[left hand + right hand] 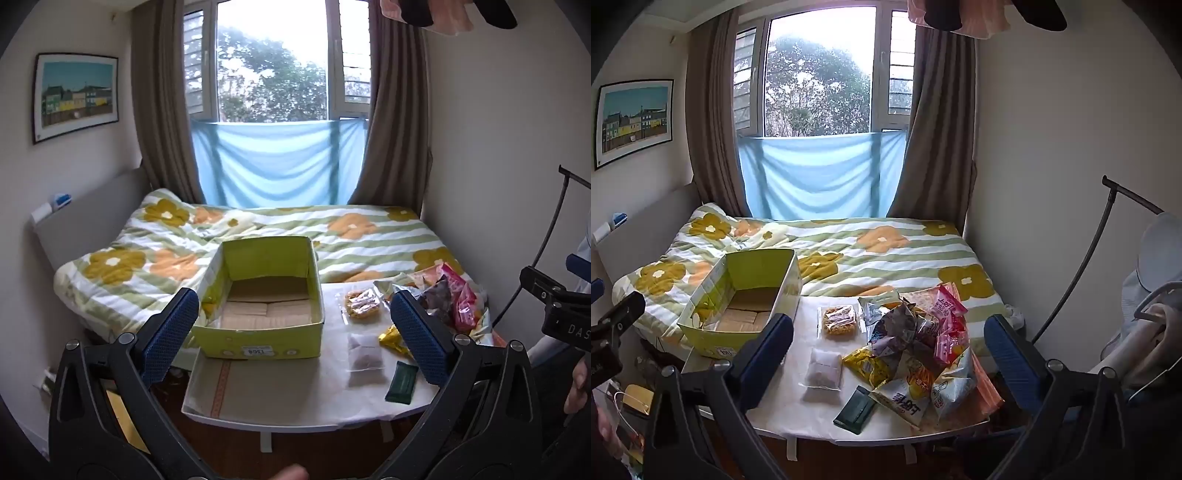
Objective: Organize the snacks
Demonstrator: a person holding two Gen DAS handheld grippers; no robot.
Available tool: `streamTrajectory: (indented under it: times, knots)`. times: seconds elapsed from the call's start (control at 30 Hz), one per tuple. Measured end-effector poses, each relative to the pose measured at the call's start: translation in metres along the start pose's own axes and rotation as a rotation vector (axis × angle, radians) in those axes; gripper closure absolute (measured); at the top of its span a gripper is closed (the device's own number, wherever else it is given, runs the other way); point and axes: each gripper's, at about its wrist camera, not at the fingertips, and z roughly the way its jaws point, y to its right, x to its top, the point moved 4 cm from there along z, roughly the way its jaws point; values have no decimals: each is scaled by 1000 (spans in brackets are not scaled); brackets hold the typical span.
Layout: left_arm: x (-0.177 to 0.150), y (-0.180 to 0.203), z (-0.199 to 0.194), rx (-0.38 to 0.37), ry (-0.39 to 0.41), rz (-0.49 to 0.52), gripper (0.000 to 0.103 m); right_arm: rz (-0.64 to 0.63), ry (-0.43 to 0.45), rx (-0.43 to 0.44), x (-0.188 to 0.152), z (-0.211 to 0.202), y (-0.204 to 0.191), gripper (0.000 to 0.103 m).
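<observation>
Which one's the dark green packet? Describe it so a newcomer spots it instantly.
Start at the white table before the bed, with the green box on its left. Right of the box is a snack pile. The dark green packet lies flat at the pile's near-left edge, the only dark, plain, slim wrapper there.

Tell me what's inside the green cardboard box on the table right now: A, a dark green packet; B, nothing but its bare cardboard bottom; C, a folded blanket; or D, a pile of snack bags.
B: both wrist views look into the green box and show only its bare cardboard floor, while the snack bags lie heaped on the white table beside it.
</observation>
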Motion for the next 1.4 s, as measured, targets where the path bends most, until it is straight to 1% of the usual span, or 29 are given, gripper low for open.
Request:
streamTrajectory:
  times: [0.03,0.07,0.1,0.13,0.23,0.63,1.4]
  knots:
    - [0,1,1,7,-5,-2,0,-5,-1,-3,0,0,0,0]
    - [2,-2,-2,2,18,-11,0,-7,-4,-3,0,0,0,0]
    - [1,-4,-1,-4,10,-17,0,-8,-5,-5,0,0,0,0]
    - [1,-4,-3,-4,19,-15,0,-8,-1,-4,0,0,-1,0]
    - [0,-10,-2,-15,7,-29,0,-5,-3,-8,0,0,0,0]
    - [-3,-10,5,-16,6,-22,0,-4,-13,-7,-2,3,-2,0]
    - [-3,-12,10,5,-18,-25,0,-15,-26,20,-5,11,-9,0]
